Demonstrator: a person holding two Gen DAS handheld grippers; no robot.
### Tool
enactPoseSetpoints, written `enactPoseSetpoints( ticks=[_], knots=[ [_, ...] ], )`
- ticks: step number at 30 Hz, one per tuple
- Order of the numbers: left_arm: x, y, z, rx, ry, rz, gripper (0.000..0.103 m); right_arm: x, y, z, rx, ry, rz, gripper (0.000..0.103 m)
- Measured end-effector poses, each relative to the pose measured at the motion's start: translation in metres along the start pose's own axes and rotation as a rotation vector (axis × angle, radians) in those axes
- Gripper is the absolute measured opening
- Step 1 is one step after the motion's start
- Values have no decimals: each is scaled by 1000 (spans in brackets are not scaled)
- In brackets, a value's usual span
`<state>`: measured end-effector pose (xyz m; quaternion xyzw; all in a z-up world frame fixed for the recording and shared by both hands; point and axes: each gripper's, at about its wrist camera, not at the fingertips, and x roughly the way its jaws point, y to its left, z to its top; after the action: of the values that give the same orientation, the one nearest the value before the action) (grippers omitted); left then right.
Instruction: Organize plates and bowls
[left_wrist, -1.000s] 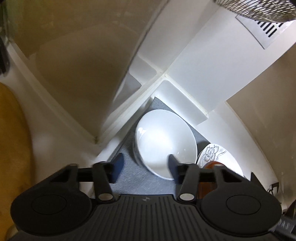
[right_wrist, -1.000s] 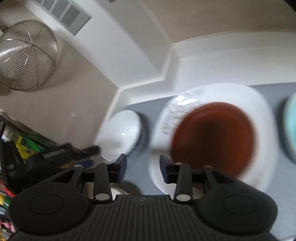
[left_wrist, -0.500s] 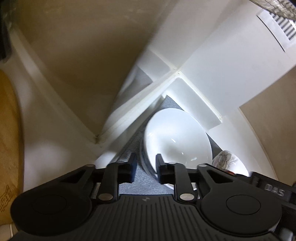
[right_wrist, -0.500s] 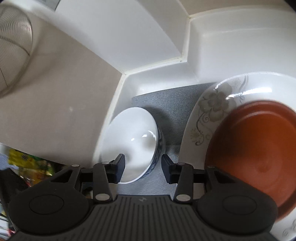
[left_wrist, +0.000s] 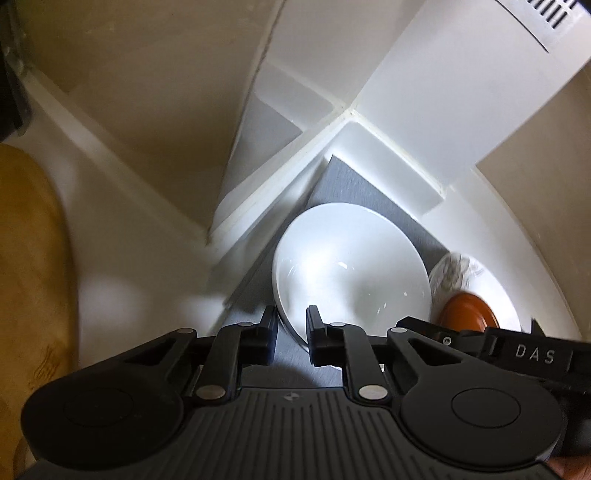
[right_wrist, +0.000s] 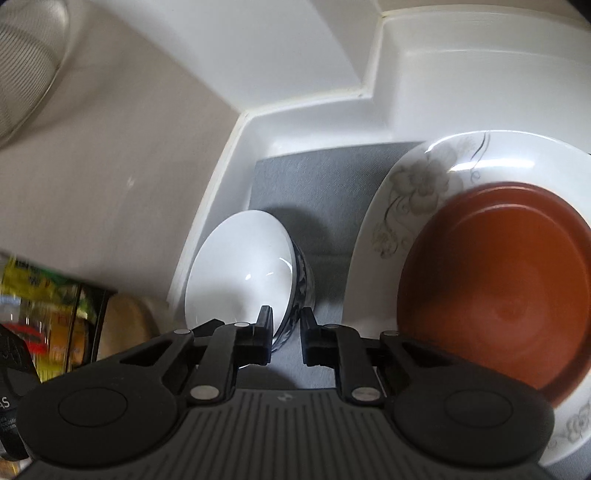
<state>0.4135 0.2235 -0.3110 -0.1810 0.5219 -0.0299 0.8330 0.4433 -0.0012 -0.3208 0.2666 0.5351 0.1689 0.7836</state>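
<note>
A: How far along are they w/ the dishes?

B: Partway, I'd say. The brown plate (right_wrist: 495, 291) already sits on the floral plate (right_wrist: 424, 184), so that pair looks stacked. Both lie on the grey mat (right_wrist: 325, 173) inside the white tray (right_wrist: 461, 74). A bit of something is visible at the far right edge, can't tell what.

A: And the bowl?

B: The white bowl (left_wrist: 351, 266) w/ the blue-patterned outside is on the mat too, in the corner, just beside the floral plate. It's tipped up, not flat on its base, so prob. mid-handling. Whether there's a 2nd bowl under it, can't tell.

A: Who's got it?

B: The left gripper (left_wrist: 291, 332). Its fingers are narrowed onto the near rim, one outside the wall, one inside the bowl. Looks like a pinch on the rim.

A: Right one?

B: The right gripper (right_wrist: 286, 339) is low, near the mat, pointing into the gap btwn bowl and floral plate. Fingers drawn close w/ a slim gap. Left finger is right at the bowl's outer wall; touching or only in front of it, can't tell. Doesn't seem to hold anything.

A: What's left then?

B: My guess: set the bowl in its spot, let go.
</note>
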Motion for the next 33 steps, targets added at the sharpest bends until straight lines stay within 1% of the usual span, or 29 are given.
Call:
enactPoseSetpoints(
  ticks=[1,3,4,5,8,10,13,15,17,20,21,22,25,28,31,33],
  knots=[
    [0,3,-2,-4,9,-4,18,1,1,-2,-6,9,4,17],
    [2,11,-1,-18,13,-45,19,2,0,-3,-8,7,2,17],
    [3,14,1,-27,17,-65,20,3,-1,-3,-4,9,3,19],
    [5,16,4,-37,20,-69,22,4,-2,-3,6,9,7,21],
    [4,21,13,-49,3,-47,21,4,-8,-1,56,-11,34,30],
    [5,24,20,-52,-8,-49,21,2,-9,2,50,-25,28,32],
    [12,25,26,-58,4,-59,21,5,-10,6,39,-24,10,32],
    [18,26,26,-62,25,-73,17,9,-10,8,36,-23,14,31],
    [25,27,23,-73,50,-105,12,13,-11,7,46,-15,16,31],
    [23,24,19,-48,39,-87,11,15,-9,5,31,-20,-1,25],
    [25,21,19,-45,39,-77,11,15,-8,4,25,-23,-6,20],
    [25,21,18,-44,39,-69,11,13,-8,4,31,-25,1,17],
    [23,21,18,-52,47,-79,11,7,-6,2,34,-37,9,18],
    [14,17,19,-68,46,-79,11,-1,-2,1,30,-54,10,17],
    [-6,7,12,-29,4,-47,11,-14,1,0,42,-67,38,16],
    [-18,1,11,-26,-10,-47,11,-27,1,-1,43,-72,57,17]
  ],
)
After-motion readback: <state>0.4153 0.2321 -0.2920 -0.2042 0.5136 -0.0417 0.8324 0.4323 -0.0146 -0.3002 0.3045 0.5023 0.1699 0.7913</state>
